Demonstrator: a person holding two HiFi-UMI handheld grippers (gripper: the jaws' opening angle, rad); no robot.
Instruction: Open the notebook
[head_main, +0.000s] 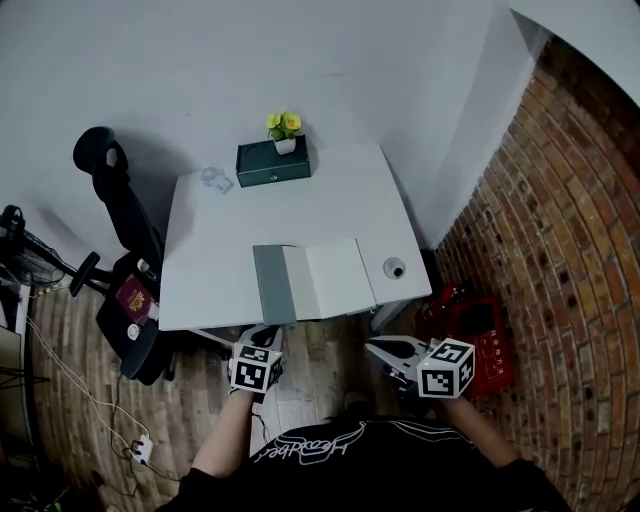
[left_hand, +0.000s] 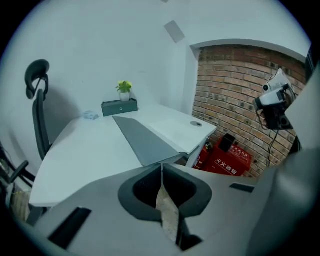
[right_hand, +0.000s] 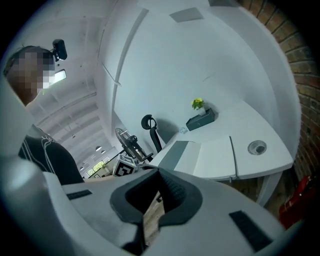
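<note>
The notebook (head_main: 315, 282) lies open at the front edge of the white desk (head_main: 300, 210), its grey cover turned out to the left and white pages to the right. It also shows in the left gripper view, notebook (left_hand: 150, 140), and in the right gripper view, notebook (right_hand: 210, 155). My left gripper (head_main: 262, 337) hangs just below the desk's front edge, under the grey cover, shut and empty (left_hand: 161, 167). My right gripper (head_main: 385, 350) is lower right of the notebook, off the desk, its jaws together with nothing between them (right_hand: 159, 175).
A dark green box (head_main: 273, 162) with a small yellow-flowered plant (head_main: 284, 127) stands at the desk's back. A round cable grommet (head_main: 395, 268) sits right of the notebook. A black office chair (head_main: 120, 200) is to the left, a red box (head_main: 480, 330) by the brick wall on the right.
</note>
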